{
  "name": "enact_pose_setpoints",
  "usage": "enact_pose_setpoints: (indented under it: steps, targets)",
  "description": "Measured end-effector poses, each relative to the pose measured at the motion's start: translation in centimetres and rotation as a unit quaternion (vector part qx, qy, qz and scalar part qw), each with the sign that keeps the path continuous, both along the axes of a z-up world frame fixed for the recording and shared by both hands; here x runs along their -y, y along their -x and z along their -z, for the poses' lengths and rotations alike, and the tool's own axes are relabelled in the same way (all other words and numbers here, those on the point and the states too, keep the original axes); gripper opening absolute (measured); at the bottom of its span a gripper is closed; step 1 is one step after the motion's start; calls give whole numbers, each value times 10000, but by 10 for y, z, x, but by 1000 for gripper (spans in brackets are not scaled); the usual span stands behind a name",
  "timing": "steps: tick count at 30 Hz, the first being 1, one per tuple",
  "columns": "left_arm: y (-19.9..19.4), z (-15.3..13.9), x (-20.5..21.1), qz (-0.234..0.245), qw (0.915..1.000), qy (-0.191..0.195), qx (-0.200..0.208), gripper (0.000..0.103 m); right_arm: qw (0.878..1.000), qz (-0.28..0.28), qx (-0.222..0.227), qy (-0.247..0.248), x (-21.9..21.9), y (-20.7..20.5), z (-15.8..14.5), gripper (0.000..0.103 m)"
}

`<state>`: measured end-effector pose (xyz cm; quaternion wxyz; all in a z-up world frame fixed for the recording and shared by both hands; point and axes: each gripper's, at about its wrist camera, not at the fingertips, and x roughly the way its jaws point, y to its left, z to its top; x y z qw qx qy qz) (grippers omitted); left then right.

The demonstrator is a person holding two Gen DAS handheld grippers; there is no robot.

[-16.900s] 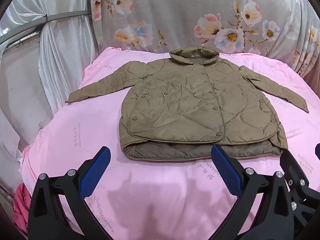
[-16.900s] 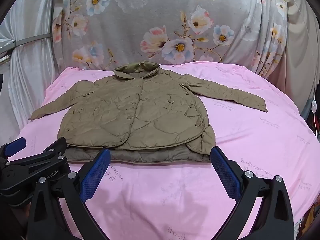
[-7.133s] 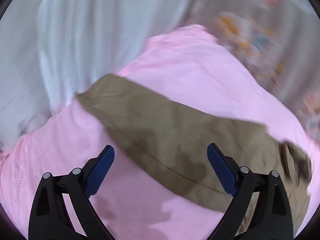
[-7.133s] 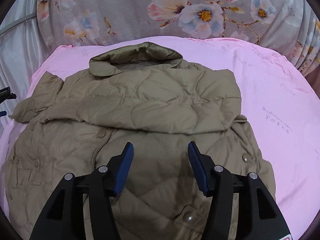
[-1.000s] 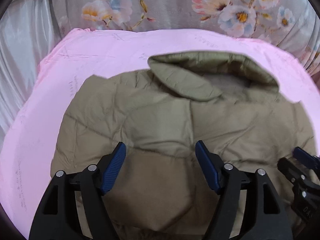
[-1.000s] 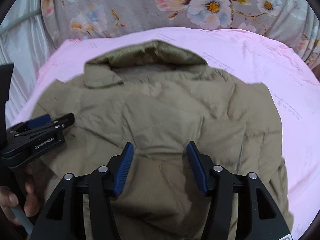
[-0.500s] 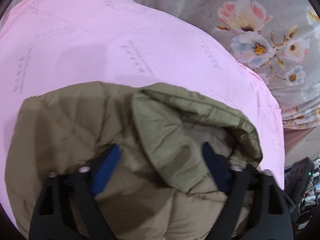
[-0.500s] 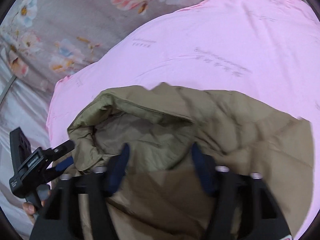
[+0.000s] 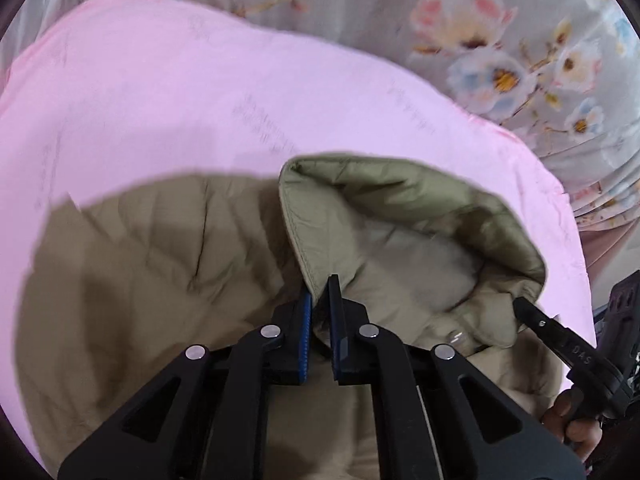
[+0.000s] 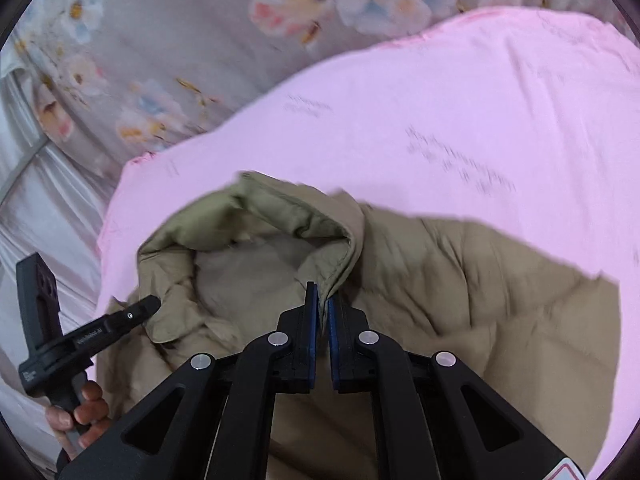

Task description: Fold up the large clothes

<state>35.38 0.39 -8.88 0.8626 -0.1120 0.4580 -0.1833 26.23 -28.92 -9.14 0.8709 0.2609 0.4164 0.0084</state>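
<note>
Since half a second ago: both grippers closed from wide apart onto collar [image 9: 404,216] of jacket [image 9: 152,248]. Left gripper [image 9: 320,300] clamped on collar's left edge; right gripper [image 10: 323,300] clamped on its right edge. Jacket lying on pink surface [image 9: 200,92], sleeves already folded in. Judged: collar held for top-down fold toward hem. Floral curtain [image 10: 168,24] behind; nothing seen obstructing. Risk: slippery quilted fabric, sleeves may slide out.

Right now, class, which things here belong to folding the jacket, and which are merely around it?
Part of the job: khaki quilted jacket; its collar; left claw; right claw.

Merely around: pink sheet; floral curtain.
</note>
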Motion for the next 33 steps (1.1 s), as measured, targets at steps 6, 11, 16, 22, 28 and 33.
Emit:
enact_pose_setpoints:
  steps: [6,11,16,22,28,33]
  targets:
    - [9,6,3,15,9994,-229,277,8,9991,-15,258,-331,-6,20,-6,34]
    - [8,8,10,20,9982,-385,449,9,9997,-98,199,123,-25,15,-8,32]
    - [13,11,17,44,9952,-739,644,9,9995,-118,-9,308,-26,9,9,13]
    - [12,13,25,31,9924,-990,736,9,9990,-209,-156,369,-24,6,11,10]
    - [26,-26,-9,34,9951,-577,797,35,9990,110,9,423,-7,35,-32,28]
    - [0,-84,-30,-343,9947,182,948,64,9988,324,337,-148,8,13,-67,31]
